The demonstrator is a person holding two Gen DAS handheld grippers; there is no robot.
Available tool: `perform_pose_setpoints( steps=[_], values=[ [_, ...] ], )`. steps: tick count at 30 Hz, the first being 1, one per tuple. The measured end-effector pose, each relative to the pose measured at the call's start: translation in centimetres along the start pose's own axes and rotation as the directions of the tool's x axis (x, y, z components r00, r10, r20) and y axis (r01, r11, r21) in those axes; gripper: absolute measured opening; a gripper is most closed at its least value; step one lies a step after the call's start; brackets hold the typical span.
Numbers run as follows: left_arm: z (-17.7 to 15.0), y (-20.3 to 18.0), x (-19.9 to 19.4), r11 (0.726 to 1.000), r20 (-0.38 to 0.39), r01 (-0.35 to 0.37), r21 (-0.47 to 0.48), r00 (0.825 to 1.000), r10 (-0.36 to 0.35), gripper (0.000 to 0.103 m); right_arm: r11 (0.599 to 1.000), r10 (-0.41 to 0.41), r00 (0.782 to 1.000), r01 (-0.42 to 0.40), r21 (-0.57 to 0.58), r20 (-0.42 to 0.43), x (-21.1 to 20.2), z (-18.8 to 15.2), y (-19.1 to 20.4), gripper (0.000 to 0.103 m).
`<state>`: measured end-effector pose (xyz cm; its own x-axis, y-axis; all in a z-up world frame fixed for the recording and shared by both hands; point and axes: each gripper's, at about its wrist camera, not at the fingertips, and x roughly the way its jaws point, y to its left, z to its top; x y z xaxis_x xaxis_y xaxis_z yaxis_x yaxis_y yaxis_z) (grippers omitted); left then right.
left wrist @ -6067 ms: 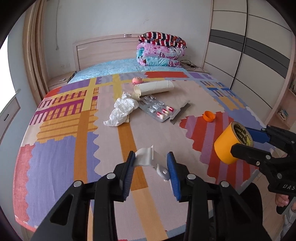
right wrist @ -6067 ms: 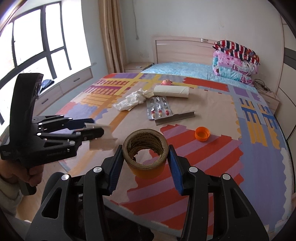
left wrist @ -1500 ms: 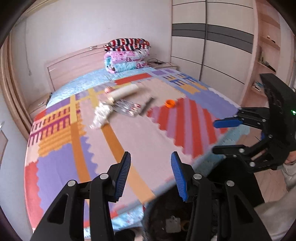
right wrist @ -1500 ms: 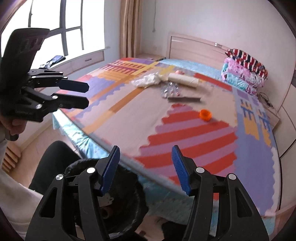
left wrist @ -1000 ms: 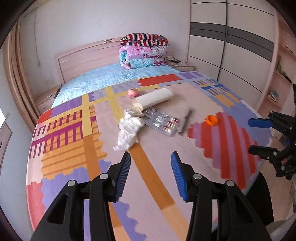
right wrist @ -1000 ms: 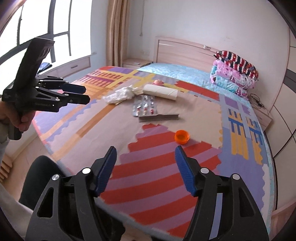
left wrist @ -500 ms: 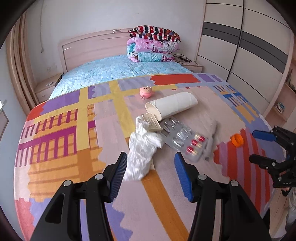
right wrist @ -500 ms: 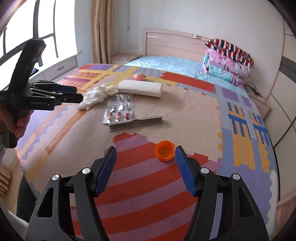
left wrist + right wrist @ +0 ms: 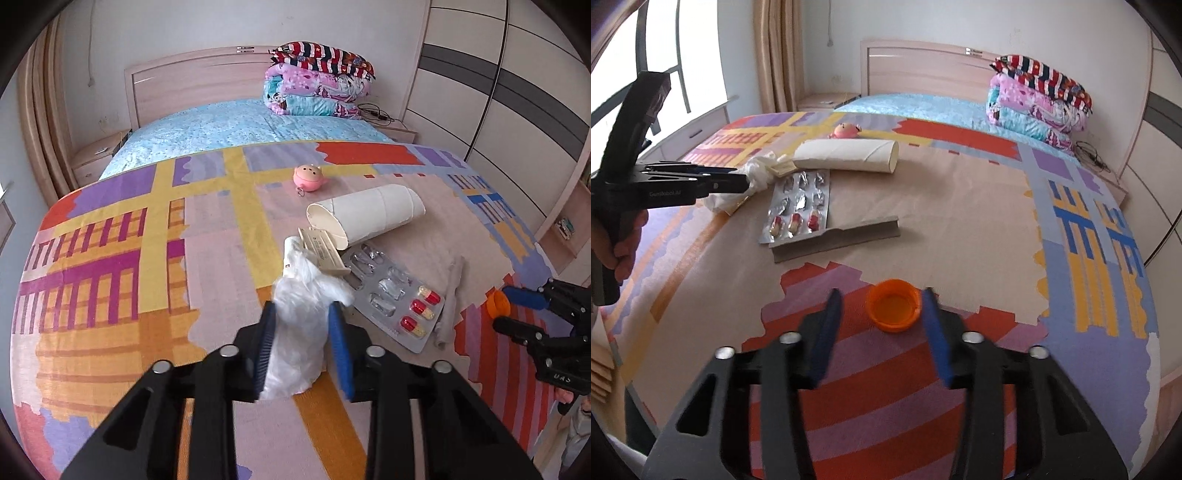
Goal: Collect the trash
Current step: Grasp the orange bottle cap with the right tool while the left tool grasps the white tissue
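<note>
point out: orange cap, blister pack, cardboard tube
orange cap (image 9: 893,309), right wrist view, on its open inner face.
blister pack (image 9: 391,295), left wrist view, on the middle of the foil sheet.
cardboard tube (image 9: 376,211), left wrist view, on its curved side wall.

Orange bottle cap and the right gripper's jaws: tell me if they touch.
Apart. The right wrist view shows the orange bottle cap lying between the open right gripper, with striped blanket visible between it and each jaw.

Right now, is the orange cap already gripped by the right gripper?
No, the orange cap lies on the mat between the right gripper's open fingers, touching neither.
</note>
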<state>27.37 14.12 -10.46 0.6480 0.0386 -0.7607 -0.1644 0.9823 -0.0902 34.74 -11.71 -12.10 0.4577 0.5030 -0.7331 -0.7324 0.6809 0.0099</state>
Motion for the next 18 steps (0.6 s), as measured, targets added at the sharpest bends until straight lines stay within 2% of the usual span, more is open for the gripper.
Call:
perform_pose_setpoints(
  steps=[4,18],
  values=[
    [-0.1,-0.5,-0.4,1.0,0.001,0.015,0.018,1.0,-0.015,0.006,1.0,0.0,1.0,0.0,0.015,0.006,-0.2,-0.1,-0.2,0.03],
    [-1.2,-2.5,-5.4,0.997,0.068,0.009,0.071,0.998,-0.014,0.005,1.0,0.019,0.999,-0.019,0.011,0.042,-2.5,-0.4,0.6,0.03]
  ],
)
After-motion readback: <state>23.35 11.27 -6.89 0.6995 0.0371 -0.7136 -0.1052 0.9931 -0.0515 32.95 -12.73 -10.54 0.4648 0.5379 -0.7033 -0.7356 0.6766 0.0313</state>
